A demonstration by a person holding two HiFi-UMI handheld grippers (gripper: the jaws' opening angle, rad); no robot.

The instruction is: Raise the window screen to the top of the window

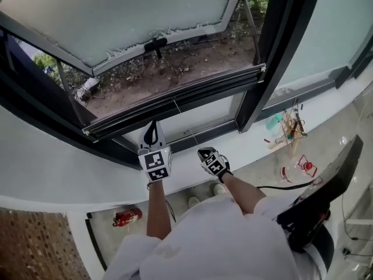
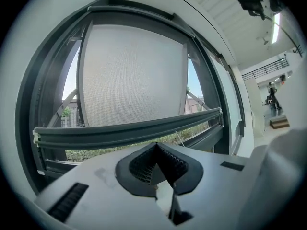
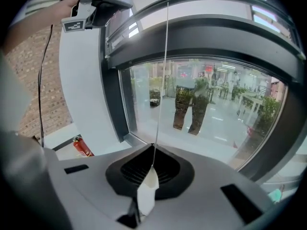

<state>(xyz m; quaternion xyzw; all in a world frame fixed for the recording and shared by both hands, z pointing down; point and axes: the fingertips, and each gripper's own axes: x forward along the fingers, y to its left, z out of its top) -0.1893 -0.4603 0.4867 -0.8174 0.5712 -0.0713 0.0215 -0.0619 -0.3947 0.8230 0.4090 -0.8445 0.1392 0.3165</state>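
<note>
Two tools, left tool point(image 2: 156, 148) jaws fully together, right tool point(image 3: 152, 150) clamped on white tab point(image 3: 147, 191) of pull cord point(image 3: 166, 80).

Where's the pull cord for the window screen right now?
In the right gripper view the pull cord runs straight up mid-picture, in front of the lower glass pane. Its white end tab is pinched by the right gripper, jaws shut.

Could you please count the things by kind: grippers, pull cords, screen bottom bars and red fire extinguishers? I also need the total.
grippers: 2 (left gripper, right gripper)
pull cord: 1
screen bottom bar: 1
red fire extinguisher: 1
total: 5
</note>
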